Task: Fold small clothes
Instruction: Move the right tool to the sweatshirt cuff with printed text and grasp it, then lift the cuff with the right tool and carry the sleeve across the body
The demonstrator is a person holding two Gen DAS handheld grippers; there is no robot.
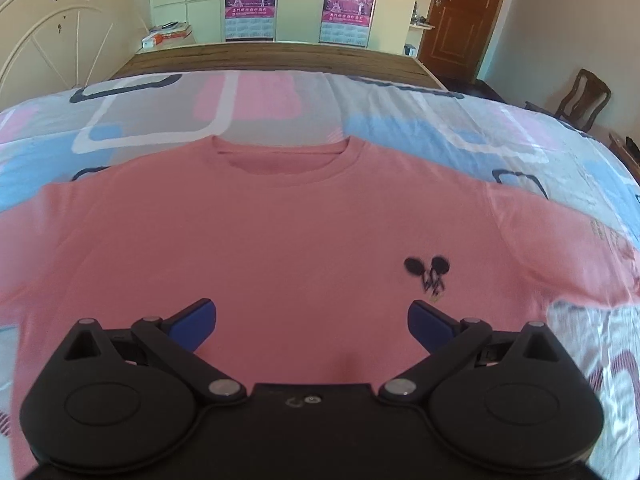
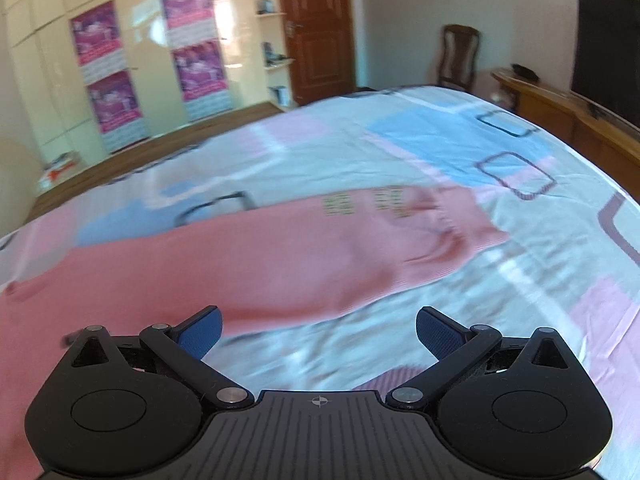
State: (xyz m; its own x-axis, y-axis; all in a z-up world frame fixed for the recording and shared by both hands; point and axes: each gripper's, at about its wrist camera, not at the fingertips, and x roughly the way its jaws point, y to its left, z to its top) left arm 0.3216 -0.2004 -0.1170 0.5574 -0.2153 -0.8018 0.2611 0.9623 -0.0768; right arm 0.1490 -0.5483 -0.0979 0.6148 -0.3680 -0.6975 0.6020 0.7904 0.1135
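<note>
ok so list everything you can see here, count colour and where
shirt: 1, pink with a small dark logo, spread flat on the bed, collar far from the grippers
bedsheet: 1, white with pink and blue blocks, covering the bed
posters: several, purple, on the cream wardrobe doors
door: 1, brown wood, right of the wardrobe
chair: 1, dark wood, by the far wall
tv: 1, black, on a wooden cabinet at right
headboard: 1, cream, arched, far left
left gripper: 1, black with blue pads, open over the shirt body
right gripper: 1, black with blue pads, open near the sleeve
</note>
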